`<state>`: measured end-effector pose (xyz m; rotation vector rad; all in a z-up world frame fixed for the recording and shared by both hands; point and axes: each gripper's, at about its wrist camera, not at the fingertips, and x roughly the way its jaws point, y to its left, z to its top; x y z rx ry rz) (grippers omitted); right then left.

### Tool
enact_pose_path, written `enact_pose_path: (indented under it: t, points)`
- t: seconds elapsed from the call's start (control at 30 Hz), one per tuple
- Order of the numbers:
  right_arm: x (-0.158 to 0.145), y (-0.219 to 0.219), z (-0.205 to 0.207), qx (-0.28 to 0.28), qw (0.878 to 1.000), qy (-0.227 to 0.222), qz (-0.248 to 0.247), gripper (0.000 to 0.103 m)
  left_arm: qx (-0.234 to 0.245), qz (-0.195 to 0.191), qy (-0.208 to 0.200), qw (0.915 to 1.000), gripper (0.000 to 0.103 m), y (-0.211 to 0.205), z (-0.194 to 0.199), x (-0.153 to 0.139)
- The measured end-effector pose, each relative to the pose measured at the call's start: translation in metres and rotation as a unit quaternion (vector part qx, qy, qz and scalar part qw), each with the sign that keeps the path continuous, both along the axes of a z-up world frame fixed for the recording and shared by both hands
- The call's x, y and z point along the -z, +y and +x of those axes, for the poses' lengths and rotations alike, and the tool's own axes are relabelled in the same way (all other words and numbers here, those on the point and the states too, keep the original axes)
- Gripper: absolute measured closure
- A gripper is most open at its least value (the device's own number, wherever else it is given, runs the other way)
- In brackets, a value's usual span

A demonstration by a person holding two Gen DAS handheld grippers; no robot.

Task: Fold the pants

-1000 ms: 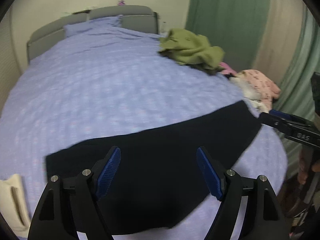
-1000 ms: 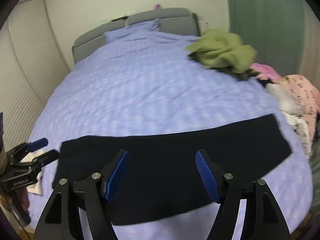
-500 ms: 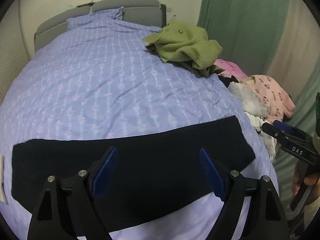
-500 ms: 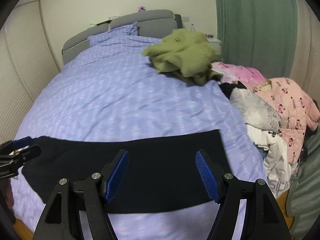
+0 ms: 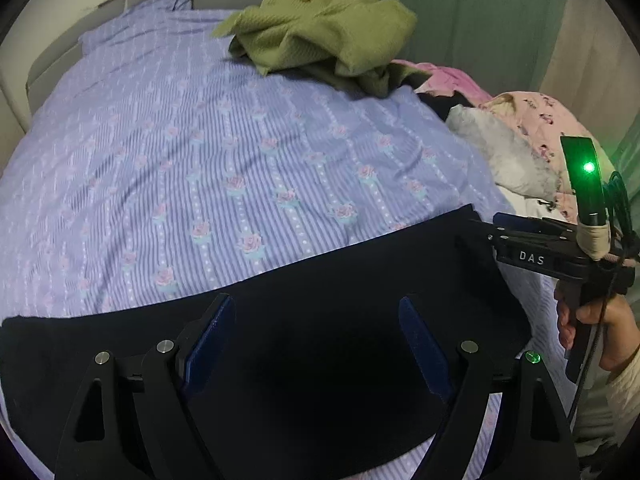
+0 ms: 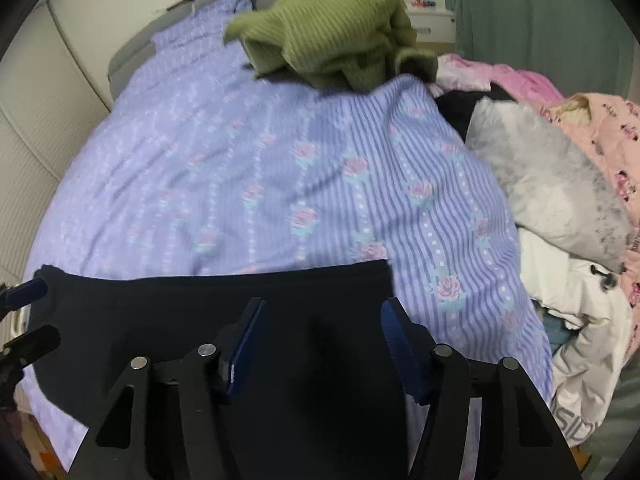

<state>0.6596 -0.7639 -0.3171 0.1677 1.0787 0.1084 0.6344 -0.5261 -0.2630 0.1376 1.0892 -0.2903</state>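
Note:
Black pants point(image 5: 320, 264) lie flat in a long strip across the near edge of the bed point(image 5: 200, 160). My left gripper point(image 5: 316, 304) hovers over the strip right of its middle, open, with nothing pinched. My right gripper point(image 6: 324, 304) is above the right end of the pants point(image 6: 180, 308). Its jaws are closing but still apart, and the cloth lies under them, not pressed by the pads. From the left wrist, the right gripper point(image 5: 480, 232) shows at the strip's far right corner, held by a hand point(image 5: 600, 332). The left gripper point(image 6: 32, 316) shows at the left edge.
A crumpled green sweater point(image 6: 332, 28) sits further up the lilac rose-striped bed cover point(image 6: 240, 160). Pink, grey and white clothes point(image 6: 560, 184) are heaped along the bed's right side. A grey headboard point(image 5: 60, 52) and green curtains point(image 5: 480, 20) stand behind.
Both grippers have travelled right along the pants and dropped closer to the bed. The right gripper's jaws have narrowed. The pants lie as before.

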Motion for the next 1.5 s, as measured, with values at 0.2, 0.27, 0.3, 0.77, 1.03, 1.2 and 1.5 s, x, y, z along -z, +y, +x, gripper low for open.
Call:
enact_pose_path:
  t: [0.2, 0.27, 0.3, 0.77, 1.03, 1.2, 1.5]
  points:
    - [0.029, -0.007, 0.020, 0.014, 0.999, 0.029, -0.001, 0.042, -0.007, 0.005, 0.007, 0.9999, 0.019, 0.003, 0.006, 0.011]
    - [0.034, -0.005, 0.022, 0.009, 0.999, 0.032, 0.002, 0.043, -0.007, 0.008, 0.006, 0.9999, 0.019, 0.003, 0.006, 0.011]
    - [0.035, -0.004, 0.022, 0.008, 0.999, 0.033, 0.000, 0.050, -0.004, 0.007, 0.004, 1.0000, 0.019, 0.003, 0.006, 0.011]
    - [0.026, 0.007, 0.018, -0.012, 0.996, 0.013, -0.083, 0.086, 0.004, 0.013, 0.001, 0.9999, 0.019, -0.002, 0.005, 0.013]
    - [0.011, 0.015, 0.011, -0.019, 0.992, -0.012, -0.123, 0.094, 0.000, 0.010, -0.005, 0.9999, 0.019, -0.002, 0.008, 0.010]
    - [0.009, 0.011, 0.016, -0.006, 0.992, -0.022, -0.125, 0.096, 0.000, 0.015, -0.006, 0.9999, 0.019, -0.005, 0.012, 0.011]
    - [0.008, -0.020, 0.021, 0.080, 0.989, -0.034, -0.119, 0.103, 0.013, 0.017, -0.011, 0.9997, 0.019, -0.013, 0.010, 0.010]
